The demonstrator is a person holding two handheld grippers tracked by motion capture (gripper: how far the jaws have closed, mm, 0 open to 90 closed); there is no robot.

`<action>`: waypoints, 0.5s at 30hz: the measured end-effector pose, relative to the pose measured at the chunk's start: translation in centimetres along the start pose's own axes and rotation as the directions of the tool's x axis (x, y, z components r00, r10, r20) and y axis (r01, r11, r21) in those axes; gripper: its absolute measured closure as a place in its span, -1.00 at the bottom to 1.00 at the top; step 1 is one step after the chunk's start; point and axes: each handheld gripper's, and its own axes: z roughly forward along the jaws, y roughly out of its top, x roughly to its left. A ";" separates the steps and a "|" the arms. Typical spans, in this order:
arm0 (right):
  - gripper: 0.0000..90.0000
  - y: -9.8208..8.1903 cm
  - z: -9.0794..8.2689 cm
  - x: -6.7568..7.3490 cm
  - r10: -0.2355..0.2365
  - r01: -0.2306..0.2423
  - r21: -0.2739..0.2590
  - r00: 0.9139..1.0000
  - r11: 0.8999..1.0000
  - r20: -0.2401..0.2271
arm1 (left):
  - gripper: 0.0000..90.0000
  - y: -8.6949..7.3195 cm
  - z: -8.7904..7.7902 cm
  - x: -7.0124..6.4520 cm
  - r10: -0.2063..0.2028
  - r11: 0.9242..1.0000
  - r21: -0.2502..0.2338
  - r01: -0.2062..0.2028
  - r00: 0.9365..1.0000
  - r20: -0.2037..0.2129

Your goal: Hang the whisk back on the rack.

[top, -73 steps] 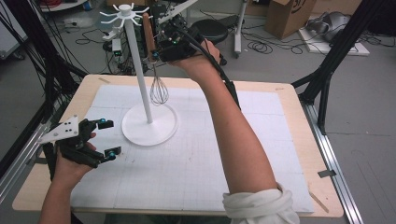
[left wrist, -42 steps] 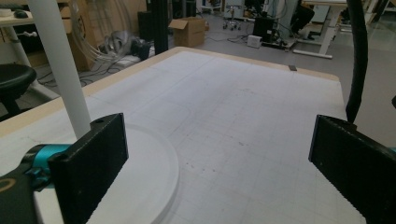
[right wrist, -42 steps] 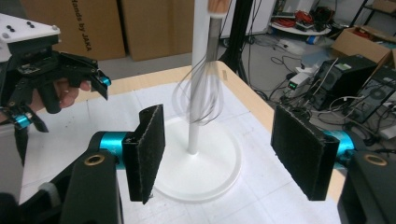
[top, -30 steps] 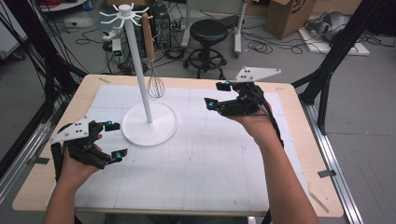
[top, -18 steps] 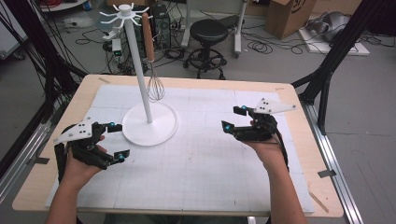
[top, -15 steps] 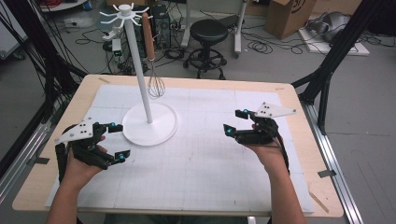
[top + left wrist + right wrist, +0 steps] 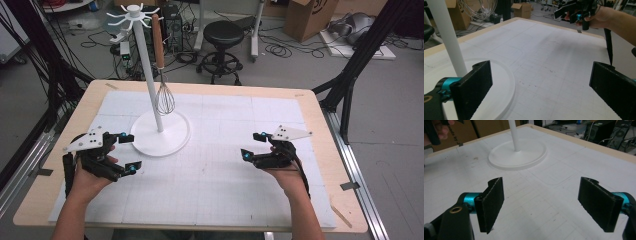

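A white hook stand (image 7: 160, 132) rises from a round base on the white mat. A wire whisk (image 7: 164, 97) with a wooden handle hangs from one of its top hooks. My left gripper (image 7: 131, 152) is open just left of the base, nothing between its jaws. My right gripper (image 7: 254, 145) is open over the mat's right half, also holding nothing. The left gripper view has the stand's pole (image 7: 447, 40) and base (image 7: 499, 92) close by, the whisk's wires (image 7: 477, 10) at the top, and the right gripper (image 7: 576, 13) far off. In the right gripper view the base (image 7: 517, 157) lies ahead.
The white gridded mat (image 7: 215, 180) covers a wooden table (image 7: 330, 135). Behind the table are a black stool (image 7: 222, 37), cables, a cardboard box (image 7: 310, 17) and black frame legs on both sides.
My right hand left the whisk hanging on the stand, drew back across the mat and came to rest at the right, open. The left gripper shifted only slightly.
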 end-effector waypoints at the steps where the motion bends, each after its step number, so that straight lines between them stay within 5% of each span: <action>1: -0.56 -0.2 0.0 -0.1 0.005 -0.005 0.004 1.000 1.000 0.004 | -0.88 0.0 0.0 0.0 -0.002 1.000 -0.002 0.002 1.000 -0.001; 15: -0.62 -0.9 0.3 -0.2 0.004 -0.004 0.028 1.000 1.000 -0.017 | -0.88 0.0 0.4 0.1 -0.006 1.000 -0.019 0.006 1.000 0.010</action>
